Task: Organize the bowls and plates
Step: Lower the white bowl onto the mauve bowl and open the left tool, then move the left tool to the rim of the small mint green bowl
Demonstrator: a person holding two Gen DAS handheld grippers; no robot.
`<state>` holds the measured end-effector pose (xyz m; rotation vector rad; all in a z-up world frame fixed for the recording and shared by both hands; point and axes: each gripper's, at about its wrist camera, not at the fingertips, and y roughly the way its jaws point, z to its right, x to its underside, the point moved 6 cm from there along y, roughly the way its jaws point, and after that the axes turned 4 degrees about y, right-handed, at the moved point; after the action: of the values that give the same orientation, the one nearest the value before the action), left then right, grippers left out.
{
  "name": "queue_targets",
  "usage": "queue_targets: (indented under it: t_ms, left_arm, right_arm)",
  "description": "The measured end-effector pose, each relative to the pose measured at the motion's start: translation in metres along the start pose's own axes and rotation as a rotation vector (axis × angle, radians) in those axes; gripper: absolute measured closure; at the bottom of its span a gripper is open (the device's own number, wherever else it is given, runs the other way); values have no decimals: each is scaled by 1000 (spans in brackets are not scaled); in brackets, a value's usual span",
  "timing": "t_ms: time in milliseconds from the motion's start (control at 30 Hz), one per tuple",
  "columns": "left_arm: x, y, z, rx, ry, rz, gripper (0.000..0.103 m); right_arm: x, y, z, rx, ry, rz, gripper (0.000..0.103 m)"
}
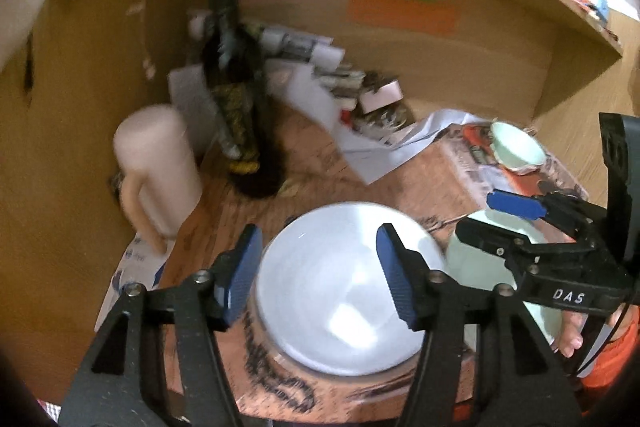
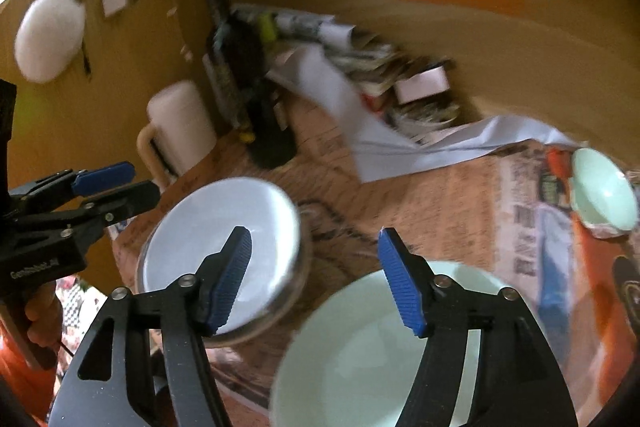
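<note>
While both grippers hang over the table with jaws apart, a white plate and a pale green bowl lie below them, gripped by neither.

Under the left gripper [image 1: 320, 267] sits the white plate [image 1: 344, 291], its blue pads spread either side with nothing pinched between them; the right gripper [image 2: 316, 275] is likewise released above the pale green bowl [image 2: 360, 355], which lies just beside the plate on the newspaper-covered table [image 2: 440, 211]. A second, smaller green bowl [image 2: 604, 191] rests well apart at the far right edge. Toward the back stand a cream mug [image 1: 160, 167] and a dark bottle [image 1: 236, 95], with loose papers [image 2: 360, 99] heaped against the wooden wall. Both views are blurred.
</note>
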<state>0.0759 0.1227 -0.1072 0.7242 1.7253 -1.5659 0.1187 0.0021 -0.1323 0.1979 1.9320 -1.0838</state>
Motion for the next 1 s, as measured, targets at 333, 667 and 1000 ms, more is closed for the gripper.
queue_targets:
  t_ms: [333, 667, 1000]
  left_arm:
    - [-47, 22, 54, 84, 27, 32, 16]
    - [-91, 66, 113, 119, 119, -5, 15]
    - [-118, 132, 157, 167, 178, -130, 15]
  right_arm:
    - [-30, -53, 91, 171, 114, 146, 21]
    - [-42, -81, 189, 341, 227, 201, 21]
    - [-36, -64, 282, 470, 363, 142, 21]
